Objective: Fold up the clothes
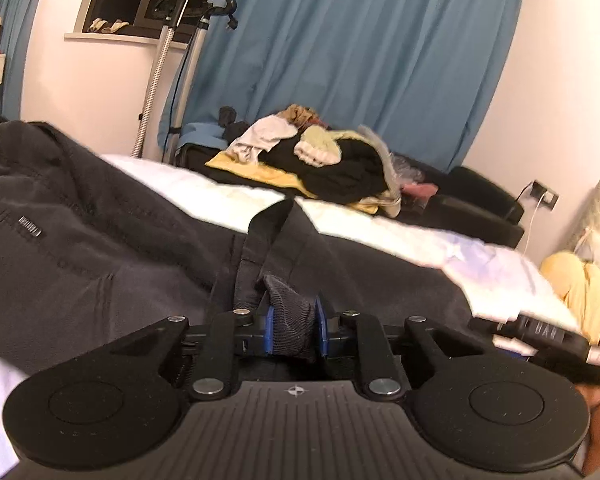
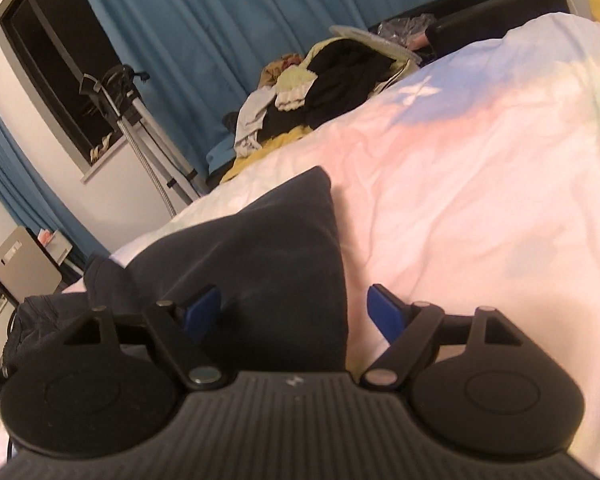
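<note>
trousers [image 1: 100, 240] hem in left claw [image 1: 294, 330]

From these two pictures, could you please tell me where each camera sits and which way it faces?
Left wrist: on the left gripper, looking along its fingers over dark trousers pinched between them, toward the blue curtain; a sliver of a hand shows at lower right.
Right wrist: on the right gripper, tilted, fingers apart around a dark trouser leg on the white bed.
Shared: bed, curtain, clothes pile.
</note>
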Tool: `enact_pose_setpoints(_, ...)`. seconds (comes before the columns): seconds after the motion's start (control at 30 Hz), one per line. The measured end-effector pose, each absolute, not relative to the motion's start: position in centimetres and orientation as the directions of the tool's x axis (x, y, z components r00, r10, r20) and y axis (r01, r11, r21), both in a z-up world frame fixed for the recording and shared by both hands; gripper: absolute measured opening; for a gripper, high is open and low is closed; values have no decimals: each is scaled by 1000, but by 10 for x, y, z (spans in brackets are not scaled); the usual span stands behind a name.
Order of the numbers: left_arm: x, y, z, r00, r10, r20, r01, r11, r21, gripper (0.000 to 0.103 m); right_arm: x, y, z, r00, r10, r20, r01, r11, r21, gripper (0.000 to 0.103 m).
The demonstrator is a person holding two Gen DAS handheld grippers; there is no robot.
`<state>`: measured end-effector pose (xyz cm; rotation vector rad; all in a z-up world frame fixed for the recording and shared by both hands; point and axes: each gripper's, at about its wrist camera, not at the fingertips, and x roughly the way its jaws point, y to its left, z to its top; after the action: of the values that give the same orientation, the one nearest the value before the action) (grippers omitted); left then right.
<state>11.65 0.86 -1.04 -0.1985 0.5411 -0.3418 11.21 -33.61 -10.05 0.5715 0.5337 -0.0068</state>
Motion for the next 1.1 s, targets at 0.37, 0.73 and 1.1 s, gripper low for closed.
enact_pose_setpoints(0.37,129,7,-34,786,-335,-520,232,939,-255,29,101,-342,-105,877,117,-466,171,831,530,87)
enact_pose_setpoints(0.73,126,5,-34,789,-331,-517,234,941,-246,29,102,-345,-114,859,183,-479,168,782,600,90)
enact_pose_setpoints(1.1,126,4,-37,787,-324,-525,230,944,-237,29,113,-341,-120,841,364,-400,89,636,767,90)
